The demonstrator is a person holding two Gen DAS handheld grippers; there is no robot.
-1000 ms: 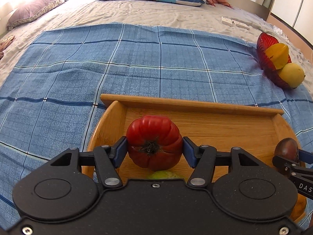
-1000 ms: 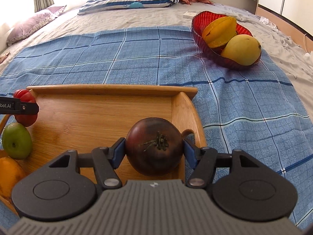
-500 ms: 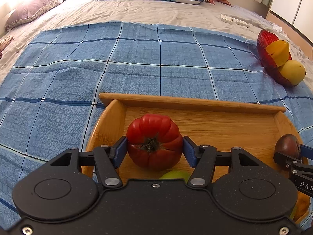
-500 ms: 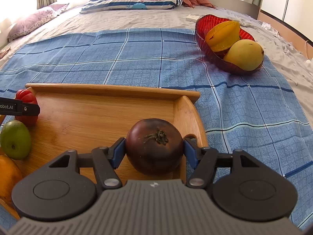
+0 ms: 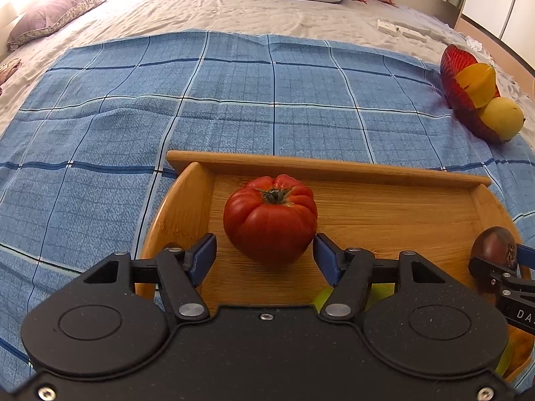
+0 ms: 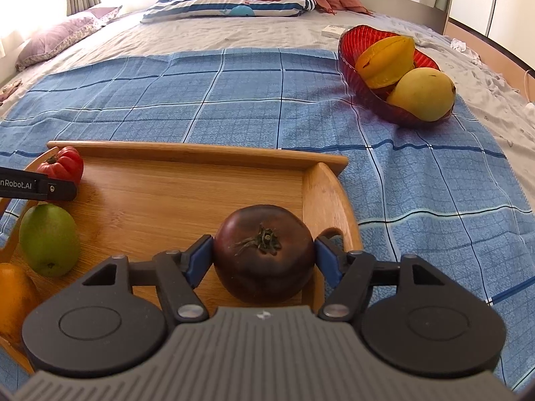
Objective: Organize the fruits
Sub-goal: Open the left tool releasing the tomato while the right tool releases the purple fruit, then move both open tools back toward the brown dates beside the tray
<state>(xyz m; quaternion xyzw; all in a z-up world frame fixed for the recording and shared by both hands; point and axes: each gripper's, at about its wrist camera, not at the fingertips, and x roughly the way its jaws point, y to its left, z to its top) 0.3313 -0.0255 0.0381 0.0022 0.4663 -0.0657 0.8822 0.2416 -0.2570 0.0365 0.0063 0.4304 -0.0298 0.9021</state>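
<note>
Step in hand: I am letting go of two tomatoes onto the wooden tray point(image 5: 334, 167); I judge both are set down and only the release is left
Left gripper point(image 5: 265, 254): its jaws have just been opening; the pads stand clear of the red tomato point(image 5: 270, 217), a visible gap on the left, barely apart on the right; nothing gripped
Red tomato: sits on the tray floor near the left wall, stem up
Right gripper point(image 6: 264, 260): jaws have just been opening; the pads hug the dark tomato point(image 6: 264, 254) so closely I cannot tell whether they press it
Dark tomato: at the tray's right wall
Doing it well: I would spread both jaws wider, then draw straight back so no pad nudges a fruit; the round tomatoes may roll
Neighbours: green fruit point(image 6: 48, 240) just behind the left gripper; mind it when retreating
Elsewhere: red bowl point(image 6: 354, 67) on the blue cloth point(image 6: 200, 100), well apart
</note>
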